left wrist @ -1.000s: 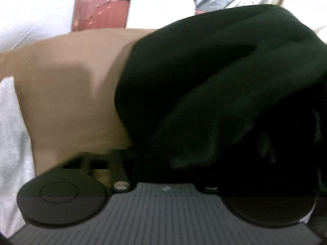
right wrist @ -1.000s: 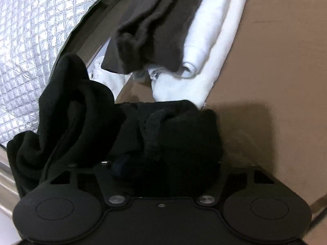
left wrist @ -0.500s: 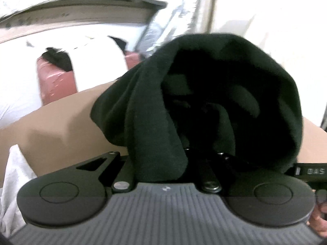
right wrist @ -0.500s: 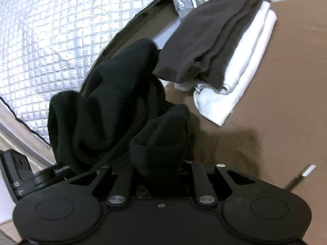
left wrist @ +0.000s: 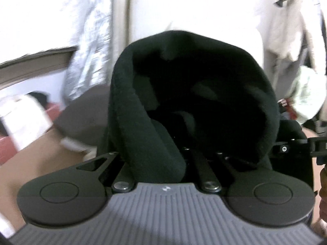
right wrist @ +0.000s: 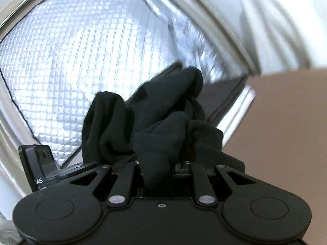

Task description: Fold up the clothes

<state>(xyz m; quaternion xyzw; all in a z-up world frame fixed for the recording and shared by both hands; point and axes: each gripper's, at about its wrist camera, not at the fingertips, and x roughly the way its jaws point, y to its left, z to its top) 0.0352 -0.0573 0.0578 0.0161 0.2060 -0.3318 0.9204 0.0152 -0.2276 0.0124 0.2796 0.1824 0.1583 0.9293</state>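
Both grippers up off the table, a black garment bunched over each. Left gripper: black garment draped over the fingers, hiding them; linkage drawn in, looks clamped on the cloth. Right gripper: same garment wadded between the fingers, pinched tight. Brown table at right. Red bin far left, blurred, white and dark cloth showing in it. Quilted silver sheet behind.
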